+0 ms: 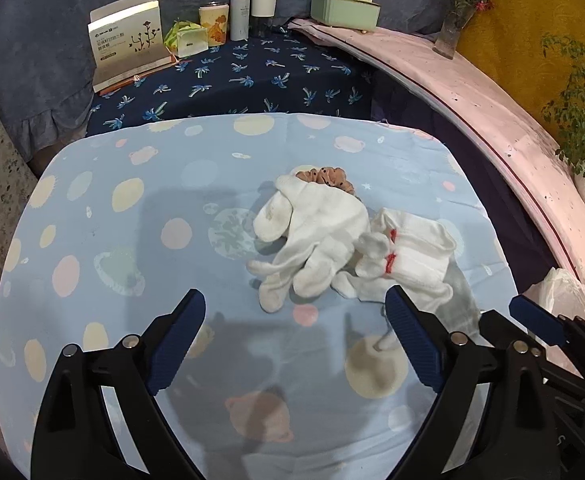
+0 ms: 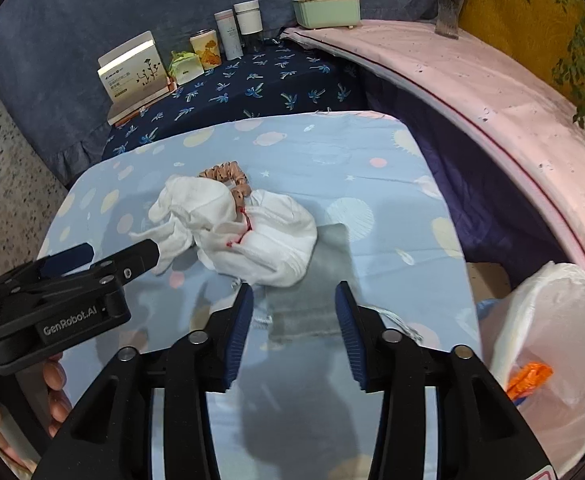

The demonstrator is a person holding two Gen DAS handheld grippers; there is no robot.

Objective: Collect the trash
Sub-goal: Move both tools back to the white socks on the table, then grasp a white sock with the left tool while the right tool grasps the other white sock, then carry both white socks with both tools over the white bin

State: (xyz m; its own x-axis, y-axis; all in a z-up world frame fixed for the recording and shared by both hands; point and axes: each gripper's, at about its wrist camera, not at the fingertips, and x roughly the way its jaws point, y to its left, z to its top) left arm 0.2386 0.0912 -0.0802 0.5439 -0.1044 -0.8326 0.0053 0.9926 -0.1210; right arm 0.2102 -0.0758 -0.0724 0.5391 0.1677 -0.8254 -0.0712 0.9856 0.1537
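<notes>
White cotton gloves [image 1: 316, 236] with red-trimmed cuffs lie heaped on the light blue planet-print cloth [image 1: 132, 240]; they also show in the right wrist view [image 2: 248, 232]. A pink dotted scrunchie [image 1: 326, 176] lies behind them, and also shows in the right wrist view [image 2: 228, 176]. A thin grey pouch [image 2: 312, 308] lies flat in front of the gloves. My left gripper [image 1: 296, 340] is open, just short of the gloves. My right gripper [image 2: 294, 328] is open over the grey pouch. A white trash bag [image 2: 552, 340] holding an orange wrapper [image 2: 528, 380] stands at the right.
Boxes, bottles and a cup [image 1: 212, 24] stand at the back on the dark palm-print cloth [image 1: 252, 80]. A green tissue box [image 1: 344, 8] and a flower vase [image 1: 452, 28] sit on the pink curved ledge [image 1: 492, 112]. Potted plant [image 1: 584, 128] at right.
</notes>
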